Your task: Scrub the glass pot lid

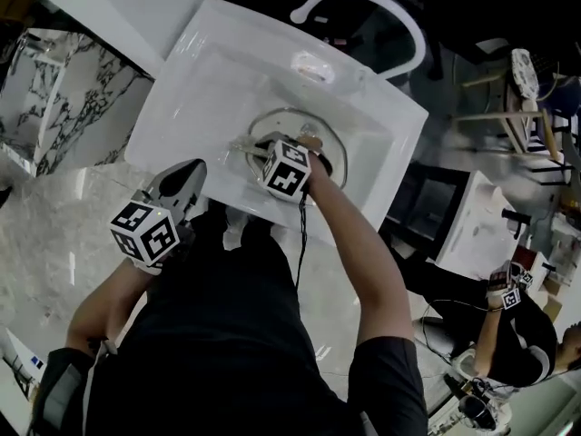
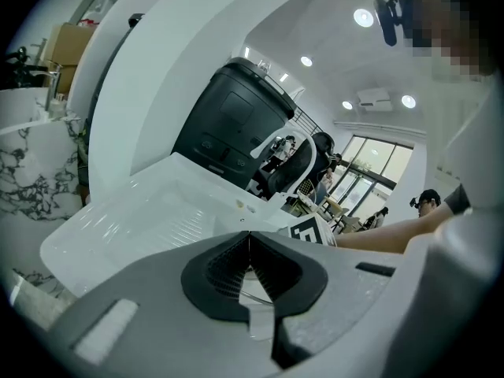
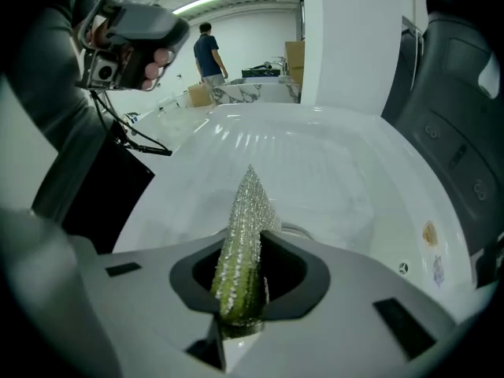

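Sponge over the lid, left claw idle

Head view: the lid (image 1: 304, 123) lies flat in the sink (image 1: 218, 71), with the right claw (image 1: 272, 153) low over it and the left claw (image 1: 189, 175) held off at the basin's near edge. Left gripper view: the left claw (image 2: 250, 239) has its jaws pressed together with nothing between them. Right gripper view: the right claw (image 3: 240, 290) is clenched on a green sponge (image 3: 240, 250) with a silvery mesh face, pointing down into the white basin. The lid is probably stiff, fairly heavy, slick if wet and breakable (it is glass against hard ceramic), so the free claw would best steady it at the metal rim, or at the knob, which I cannot make out here.
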Demonstrator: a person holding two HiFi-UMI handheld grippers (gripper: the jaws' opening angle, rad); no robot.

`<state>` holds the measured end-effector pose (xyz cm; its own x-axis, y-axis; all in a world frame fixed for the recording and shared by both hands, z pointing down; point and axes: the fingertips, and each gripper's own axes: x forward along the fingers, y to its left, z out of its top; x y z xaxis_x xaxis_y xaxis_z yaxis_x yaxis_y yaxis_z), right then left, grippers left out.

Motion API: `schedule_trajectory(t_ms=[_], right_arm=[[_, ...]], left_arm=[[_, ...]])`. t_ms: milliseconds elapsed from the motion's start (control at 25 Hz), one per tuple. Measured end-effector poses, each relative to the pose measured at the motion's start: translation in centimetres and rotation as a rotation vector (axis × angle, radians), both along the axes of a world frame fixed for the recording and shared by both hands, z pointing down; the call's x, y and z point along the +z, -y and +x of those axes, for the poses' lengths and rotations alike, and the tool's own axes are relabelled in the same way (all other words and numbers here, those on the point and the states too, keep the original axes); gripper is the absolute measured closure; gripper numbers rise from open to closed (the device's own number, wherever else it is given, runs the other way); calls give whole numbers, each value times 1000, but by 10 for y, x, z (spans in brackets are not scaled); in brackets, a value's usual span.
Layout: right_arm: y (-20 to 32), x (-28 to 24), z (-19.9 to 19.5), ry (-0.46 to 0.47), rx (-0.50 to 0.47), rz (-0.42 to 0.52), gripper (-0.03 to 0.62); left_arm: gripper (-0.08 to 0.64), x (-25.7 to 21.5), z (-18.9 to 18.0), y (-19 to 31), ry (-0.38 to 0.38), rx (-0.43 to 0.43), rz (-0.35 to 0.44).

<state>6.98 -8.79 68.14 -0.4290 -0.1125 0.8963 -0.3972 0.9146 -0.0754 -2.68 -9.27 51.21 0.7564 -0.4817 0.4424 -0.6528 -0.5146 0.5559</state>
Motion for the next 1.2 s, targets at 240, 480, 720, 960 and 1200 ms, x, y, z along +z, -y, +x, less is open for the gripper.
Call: schedule_trajectory(t_ms=[240, 480, 720, 960, 1200], right_arm=[[-59, -37, 2, 117, -41, -46, 526], [-46, -79, 81, 40, 52, 161, 526], [22, -33, 198, -388, -2, 237, 526], [42, 41, 214, -517, -114, 93, 526], [18, 71, 222, -568, -168, -44, 526]], left_arm=[[558, -9, 33, -3, 0, 78, 12], [558, -17, 61, -6, -19, 121, 30], [558, -12, 44, -9, 1, 58, 20], [558, 7, -25, -12, -8, -148, -84], [558, 15, -47, -18, 9, -202, -105]])
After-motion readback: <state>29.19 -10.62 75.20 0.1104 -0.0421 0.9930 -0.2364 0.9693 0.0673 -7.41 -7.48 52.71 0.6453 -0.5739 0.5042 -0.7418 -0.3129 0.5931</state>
